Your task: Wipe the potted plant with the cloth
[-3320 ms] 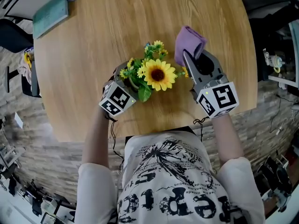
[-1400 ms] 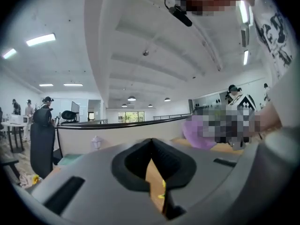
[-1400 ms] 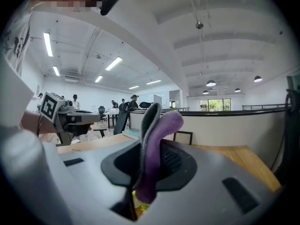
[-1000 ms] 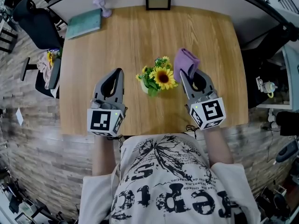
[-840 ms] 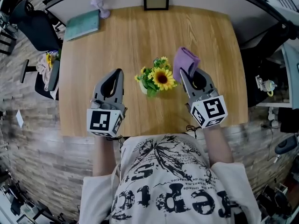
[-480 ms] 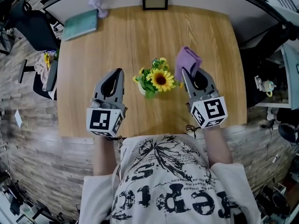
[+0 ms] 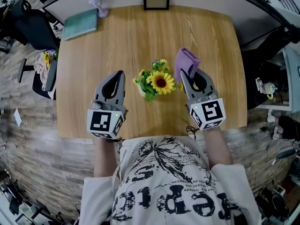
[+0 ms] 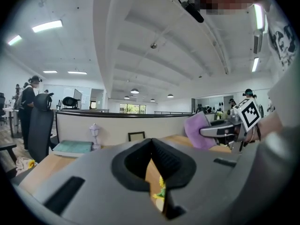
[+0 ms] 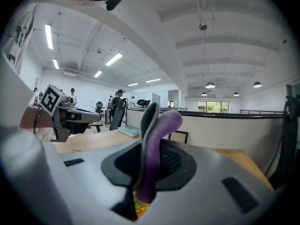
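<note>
Potted plant (image 7: 157, 80), a sunflower among smaller yellow blooms, stands about mid-table on the wooden table (image 7: 140, 36), between my two grippers. My left gripper (image 7: 121, 74) hangs to the plant's left, near it but apart. Its jaws are pressed together with nothing between them: in the left gripper view the pads meet in a thin seam, with a bit of yellow bloom showing beyond it. My right gripper (image 7: 184, 74) is just right of the plant, clamped on the purple cloth (image 7: 186, 60). The cloth sticks out folded past the jaw tips, just beside the flowers; I cannot tell whether it touches them. In the right gripper view it rises in a curved fold from between the closed pads. At the table's far edge stands a picture frame (image 7: 156, 2), and at the far left lie a teal book (image 7: 80, 24) and a small lilac lamp (image 7: 96, 3).
</note>
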Tool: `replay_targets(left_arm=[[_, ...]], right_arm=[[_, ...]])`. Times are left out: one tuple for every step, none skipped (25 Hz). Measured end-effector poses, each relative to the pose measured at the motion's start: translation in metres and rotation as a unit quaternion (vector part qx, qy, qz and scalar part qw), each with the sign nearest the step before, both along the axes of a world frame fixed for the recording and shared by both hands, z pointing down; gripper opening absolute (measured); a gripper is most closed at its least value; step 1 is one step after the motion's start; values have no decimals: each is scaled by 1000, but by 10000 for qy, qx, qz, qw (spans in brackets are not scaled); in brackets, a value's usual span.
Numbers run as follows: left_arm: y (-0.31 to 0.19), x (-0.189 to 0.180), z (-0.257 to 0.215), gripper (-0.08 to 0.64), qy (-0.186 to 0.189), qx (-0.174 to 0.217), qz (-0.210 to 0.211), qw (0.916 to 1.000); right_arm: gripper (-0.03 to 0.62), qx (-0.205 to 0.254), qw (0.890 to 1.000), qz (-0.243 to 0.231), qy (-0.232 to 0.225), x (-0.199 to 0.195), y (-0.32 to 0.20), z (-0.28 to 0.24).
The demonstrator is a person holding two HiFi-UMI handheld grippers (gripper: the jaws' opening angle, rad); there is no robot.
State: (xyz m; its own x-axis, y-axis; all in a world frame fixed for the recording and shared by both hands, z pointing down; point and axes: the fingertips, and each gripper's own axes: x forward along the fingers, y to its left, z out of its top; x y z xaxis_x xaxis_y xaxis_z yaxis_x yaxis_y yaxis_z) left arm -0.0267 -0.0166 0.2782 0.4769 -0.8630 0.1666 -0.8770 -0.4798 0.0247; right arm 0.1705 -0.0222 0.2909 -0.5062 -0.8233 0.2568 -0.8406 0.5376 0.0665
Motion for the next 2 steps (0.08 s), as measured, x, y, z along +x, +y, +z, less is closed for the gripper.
replay_targets(left_arm=[[0, 1, 1, 5, -2, -19, 15, 10000], [-1, 2, 2, 5, -5, -38, 31, 10000]], right_arm=[[67, -8, 10000, -21, 4, -1, -1, 0], [67, -17, 10000, -41, 8, -2, -2, 1]])
